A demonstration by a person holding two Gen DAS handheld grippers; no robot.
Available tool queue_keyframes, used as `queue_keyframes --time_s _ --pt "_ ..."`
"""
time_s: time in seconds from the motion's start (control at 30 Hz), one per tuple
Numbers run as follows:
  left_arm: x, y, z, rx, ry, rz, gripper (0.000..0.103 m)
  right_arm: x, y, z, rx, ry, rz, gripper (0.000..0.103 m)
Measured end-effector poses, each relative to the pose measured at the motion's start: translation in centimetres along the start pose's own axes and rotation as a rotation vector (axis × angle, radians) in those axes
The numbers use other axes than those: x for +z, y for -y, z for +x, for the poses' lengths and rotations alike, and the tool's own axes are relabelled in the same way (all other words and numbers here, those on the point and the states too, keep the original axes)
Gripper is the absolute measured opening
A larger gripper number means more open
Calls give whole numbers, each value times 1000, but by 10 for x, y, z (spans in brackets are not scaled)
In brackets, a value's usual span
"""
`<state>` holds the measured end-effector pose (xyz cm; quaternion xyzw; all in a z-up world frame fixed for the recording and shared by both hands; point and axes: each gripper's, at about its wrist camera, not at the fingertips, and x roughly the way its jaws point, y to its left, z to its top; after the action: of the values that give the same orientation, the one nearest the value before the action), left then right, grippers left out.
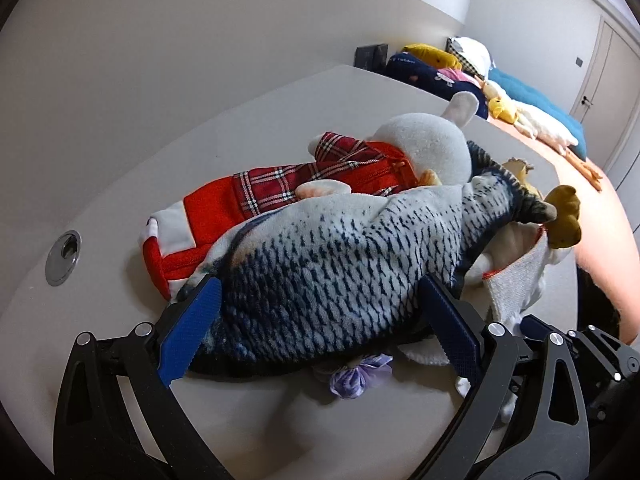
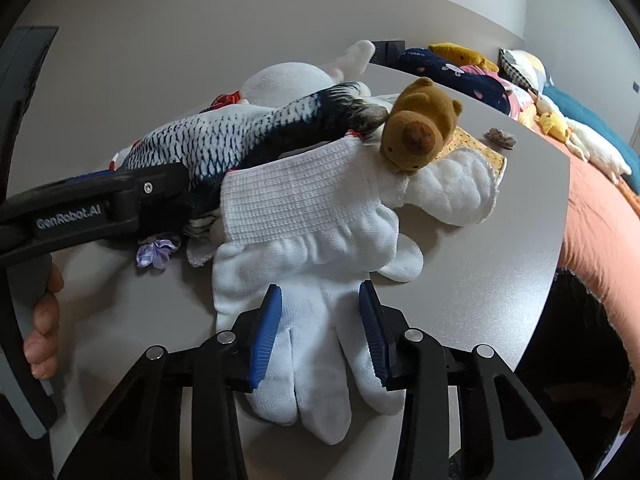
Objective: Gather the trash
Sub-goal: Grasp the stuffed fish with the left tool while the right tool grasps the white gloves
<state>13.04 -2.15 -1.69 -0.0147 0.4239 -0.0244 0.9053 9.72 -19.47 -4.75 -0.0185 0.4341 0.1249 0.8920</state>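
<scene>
A blue-and-white scaled fish plush [image 1: 328,264] lies on the grey table [image 1: 168,168], over a red plaid pouch [image 1: 304,180] and a white plush [image 1: 424,144]. My left gripper [image 1: 320,320] straddles the fish's body with its jaws wide; the blue pads [image 1: 192,328] touch its sides without squeezing it. A white knitted glove [image 2: 304,240] lies flat, its cuff under a brown bear plush [image 2: 420,128]. My right gripper [image 2: 320,332] stands over the glove's finger end. Glove fabric lies flat and unbunched between its pads [image 2: 266,332].
A small purple bow [image 2: 156,254] lies by the fish. A white quilted cloth [image 2: 456,188] lies beyond the bear. A round cable grommet [image 1: 64,256] is set in the table at left. A bed [image 2: 600,208] with several plush toys runs along the right. A hand [image 2: 44,320] holds the left gripper.
</scene>
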Motion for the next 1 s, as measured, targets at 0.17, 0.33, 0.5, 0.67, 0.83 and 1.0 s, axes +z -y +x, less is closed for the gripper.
queue_keyframes --time_s 0.17,0.33,0.5,0.67,0.83,1.0 --pt "-1 -2 6 35 12 -1 79 4 0 2 -4 -14 -19 42" --pt "-4 -4 2 45 39 -17 65 3 -5 4 -27 -17 -53 40" --pt "-4 -12 -8 4 44 -64 49 0 -5 0 34 -16 -25 10" --pt "-7 -14 -29 -2 86 -91 44 -5 -1 -16 136 19 9 9" --pt "-8 -5 -67 10 168 -76 44 -8 7 -53 174 108 33 9" --pt "-3 10 -99 -23 229 -48 44 -8 18 -83 166 167 50 9"
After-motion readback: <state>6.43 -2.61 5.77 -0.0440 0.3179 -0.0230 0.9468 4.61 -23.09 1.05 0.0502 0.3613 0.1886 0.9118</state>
